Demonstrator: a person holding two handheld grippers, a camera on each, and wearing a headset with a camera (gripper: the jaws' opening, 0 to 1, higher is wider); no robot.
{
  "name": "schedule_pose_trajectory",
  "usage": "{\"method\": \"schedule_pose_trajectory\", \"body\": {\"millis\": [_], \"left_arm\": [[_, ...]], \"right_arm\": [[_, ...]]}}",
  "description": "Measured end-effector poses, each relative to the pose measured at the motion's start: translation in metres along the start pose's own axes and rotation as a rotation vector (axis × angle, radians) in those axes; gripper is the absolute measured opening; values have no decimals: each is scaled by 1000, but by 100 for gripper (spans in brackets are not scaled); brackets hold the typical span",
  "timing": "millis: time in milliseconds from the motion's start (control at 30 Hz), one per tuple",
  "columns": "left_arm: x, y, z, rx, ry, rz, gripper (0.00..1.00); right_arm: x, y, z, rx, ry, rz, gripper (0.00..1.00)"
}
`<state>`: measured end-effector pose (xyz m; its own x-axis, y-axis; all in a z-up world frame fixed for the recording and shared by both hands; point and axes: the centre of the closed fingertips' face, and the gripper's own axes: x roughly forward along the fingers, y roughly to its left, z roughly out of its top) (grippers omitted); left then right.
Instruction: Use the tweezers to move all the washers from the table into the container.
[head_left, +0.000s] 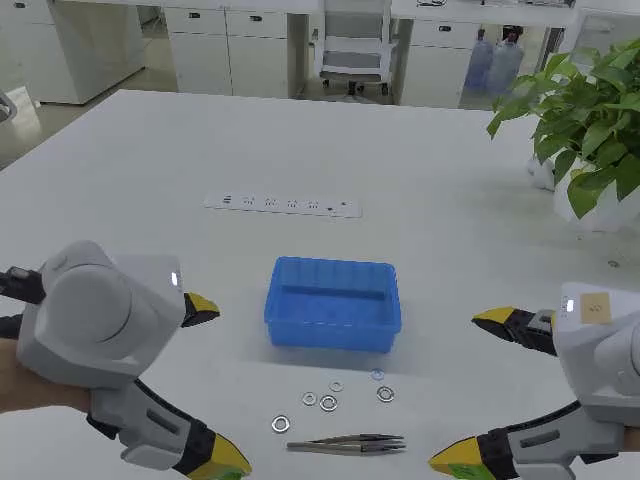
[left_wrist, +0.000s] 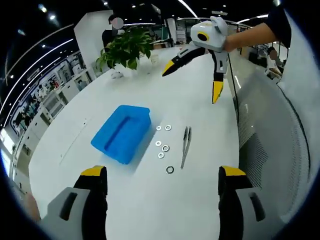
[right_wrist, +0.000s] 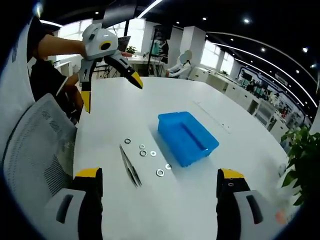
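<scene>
- L gripper (head_left: 220, 385) & R gripper (head_left: 465, 390): jaws wide open, nothing held.
- Tweezers (head_left: 347, 442) lie on table (head_left: 150, 160) beside washers (head_left: 328, 402), near blue bin (head_left: 333, 303).

We see bright, even light in the head view, falling from overhead onto the white table (head_left: 420, 170), which looks slightly washed out but carries no hard glare. The blue container (head_left: 333, 305) throws only a faint, soft shadow along its near side. In both gripper views the ceiling (right_wrist: 210, 12) is dark, cut by bright light strips (left_wrist: 190, 9) and small spots (right_wrist: 246, 21). The fisheye bends these strips and the table's edges, and detail smears toward the rim. The washers (head_left: 328, 402) are sharp though tiny.
</scene>
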<state>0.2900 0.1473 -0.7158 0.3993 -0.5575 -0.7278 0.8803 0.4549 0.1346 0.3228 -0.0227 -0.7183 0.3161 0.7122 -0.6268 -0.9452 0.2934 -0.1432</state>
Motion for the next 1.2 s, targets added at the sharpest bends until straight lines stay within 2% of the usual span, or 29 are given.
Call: {"method": "schedule_pose_trajectory", "body": {"millis": [67, 133, 267, 667, 1200], "left_arm": [[0, 1, -9, 4, 30, 5, 97], [0, 1, -10, -10, 25, 6, 97], [-1, 0, -9, -41, 3, 6, 97], [0, 2, -11, -50, -2, 13, 96], [-2, -3, -7, -70, -22, 0, 96]], "right_arm": [[1, 0, 0, -1, 2, 1, 95], [1, 0, -1, -1, 4, 3, 95], [1, -1, -2, -1, 9, 3, 94], [3, 3, -2, -13, 29, 10, 93], [0, 4, 0, -7, 28, -6, 93]]}}
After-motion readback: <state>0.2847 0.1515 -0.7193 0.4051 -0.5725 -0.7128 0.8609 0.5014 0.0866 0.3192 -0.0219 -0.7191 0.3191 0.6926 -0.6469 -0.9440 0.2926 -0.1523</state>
